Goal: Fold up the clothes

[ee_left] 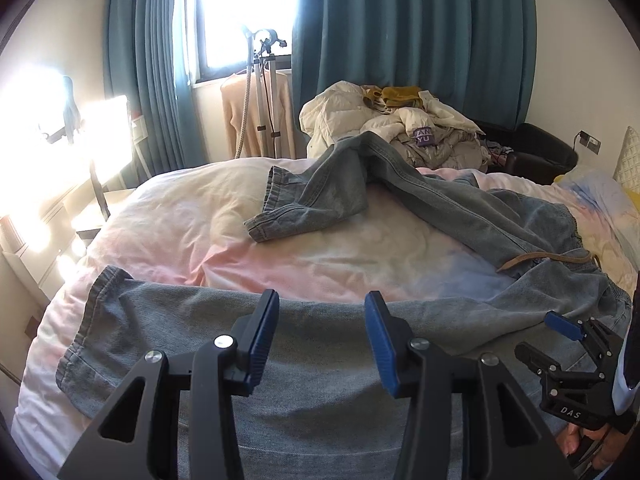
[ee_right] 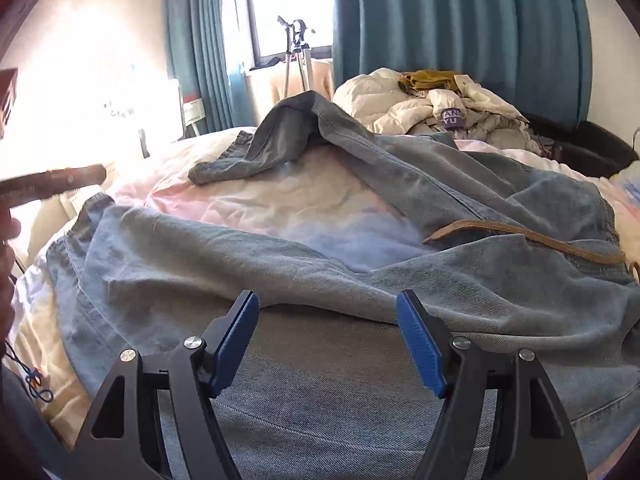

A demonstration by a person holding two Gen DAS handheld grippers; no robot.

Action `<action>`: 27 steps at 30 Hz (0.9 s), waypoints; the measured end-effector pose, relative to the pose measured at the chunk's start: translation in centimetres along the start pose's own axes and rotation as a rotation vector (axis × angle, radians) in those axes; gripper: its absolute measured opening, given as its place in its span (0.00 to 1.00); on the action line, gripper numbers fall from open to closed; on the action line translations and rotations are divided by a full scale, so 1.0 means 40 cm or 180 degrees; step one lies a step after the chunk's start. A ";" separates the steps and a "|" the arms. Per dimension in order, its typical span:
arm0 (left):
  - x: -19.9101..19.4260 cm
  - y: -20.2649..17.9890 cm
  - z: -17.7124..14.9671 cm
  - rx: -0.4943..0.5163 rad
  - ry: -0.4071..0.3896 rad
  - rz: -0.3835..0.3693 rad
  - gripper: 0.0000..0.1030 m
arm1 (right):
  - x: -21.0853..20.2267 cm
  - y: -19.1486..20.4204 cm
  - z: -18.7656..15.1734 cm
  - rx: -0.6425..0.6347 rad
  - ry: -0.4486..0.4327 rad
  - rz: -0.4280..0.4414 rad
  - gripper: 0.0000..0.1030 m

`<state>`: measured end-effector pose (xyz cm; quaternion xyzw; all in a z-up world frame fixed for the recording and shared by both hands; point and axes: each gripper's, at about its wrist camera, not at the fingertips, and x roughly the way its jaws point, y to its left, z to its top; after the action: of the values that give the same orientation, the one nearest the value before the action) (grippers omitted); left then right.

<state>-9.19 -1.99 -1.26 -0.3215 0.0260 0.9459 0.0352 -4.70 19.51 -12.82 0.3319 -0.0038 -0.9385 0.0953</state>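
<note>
pastel pink-and-blue bedspread [ee_left: 320, 256] under splayed faded blue denim jeans [ee_left: 320, 360]. left gripper [ee_left: 322, 344], right gripper [ee_right: 326, 344]: jaws apart, empty. pinch near leg, carry toward 1 o'clock.

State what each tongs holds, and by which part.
Nothing is held. The left tongs and right tongs are both open above the near leg of the jeans.

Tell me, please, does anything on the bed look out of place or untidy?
Yes. The jeans lie unfolded, legs splayed apart; the far leg is bent and bunched into a hump. A brown belt trails loose at the waistband. Both the left gripper and the right gripper are open and empty.
</note>
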 end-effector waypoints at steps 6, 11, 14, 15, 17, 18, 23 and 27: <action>-0.007 0.043 -0.006 -0.0145 -0.0036 -0.0073 0.44 | 0.037 0.058 0.034 -0.0352 0.0082 0.0106 0.68; -0.038 0.049 -0.026 -0.0154 -0.0141 -0.0076 0.44 | 0.125 0.091 0.140 -0.0365 0.0288 0.0119 0.68; -0.046 0.066 -0.027 -0.0271 -0.0209 -0.0150 0.44 | 0.203 0.142 0.211 -0.0582 0.0399 0.0199 0.68; -0.048 0.073 -0.026 -0.0318 -0.0268 -0.0125 0.44 | 0.228 0.166 0.236 -0.0710 0.0408 0.0231 0.68; -0.051 0.089 -0.023 -0.0393 -0.0400 -0.0023 0.44 | 0.284 0.219 0.286 -0.0896 0.0494 0.0351 0.68; -0.051 0.098 -0.022 -0.0437 -0.0462 0.0016 0.44 | 0.315 0.247 0.313 -0.0956 0.0578 0.0461 0.68; -0.029 0.146 -0.025 -0.0641 -0.0632 0.0078 0.44 | 0.428 0.437 0.406 -0.1775 0.0376 0.0551 0.68; 0.005 0.200 -0.033 -0.0865 -0.0614 0.0093 0.44 | 0.538 0.569 0.428 -0.2629 0.0468 0.0558 0.68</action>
<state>-9.20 -10.04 -2.21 -0.2307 -0.1010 0.9676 -0.0201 -27.77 -7.70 -11.26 0.3303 0.3509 -0.8234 0.2997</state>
